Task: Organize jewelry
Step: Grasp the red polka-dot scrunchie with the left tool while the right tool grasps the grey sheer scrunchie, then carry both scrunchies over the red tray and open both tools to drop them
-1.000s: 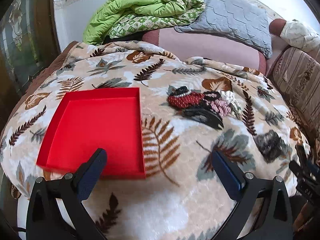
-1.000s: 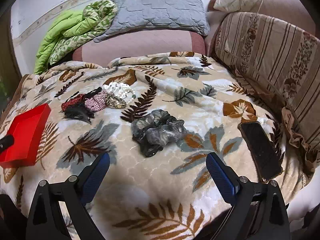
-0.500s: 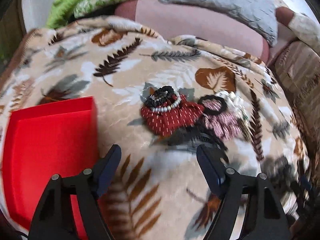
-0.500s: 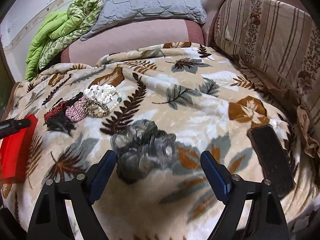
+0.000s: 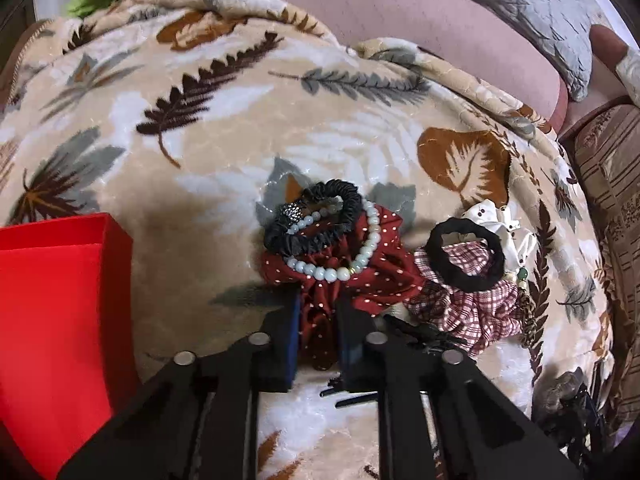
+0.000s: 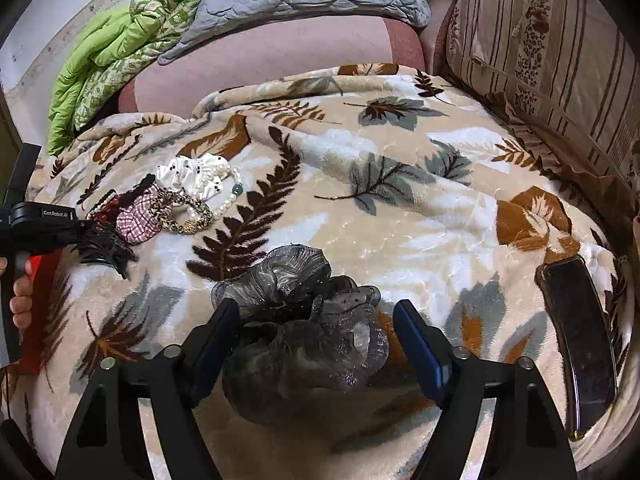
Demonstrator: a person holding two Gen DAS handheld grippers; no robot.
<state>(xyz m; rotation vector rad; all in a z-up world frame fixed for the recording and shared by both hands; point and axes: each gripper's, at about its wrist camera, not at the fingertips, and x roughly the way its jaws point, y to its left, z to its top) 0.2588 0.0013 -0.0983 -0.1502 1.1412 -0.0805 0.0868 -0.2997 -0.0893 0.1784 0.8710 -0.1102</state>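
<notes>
Left gripper [image 5: 317,330] moved off the red tray [image 5: 52,320] and clamped the red scrunchie [image 5: 340,276]; right gripper [image 6: 316,344], fingers apart, straddled the grey scrunchie [image 6: 300,320], so pickups started.

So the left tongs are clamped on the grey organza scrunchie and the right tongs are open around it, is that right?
Not quite. The left tongs are clamped on the dark red dotted scrunchie, as the left wrist view shows. The right tongs are indeed open around the grey organza scrunchie, seen in the right wrist view.

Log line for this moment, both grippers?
left gripper: shut on red scrunchie | right gripper: open around grey scrunchie | red box: empty
</notes>
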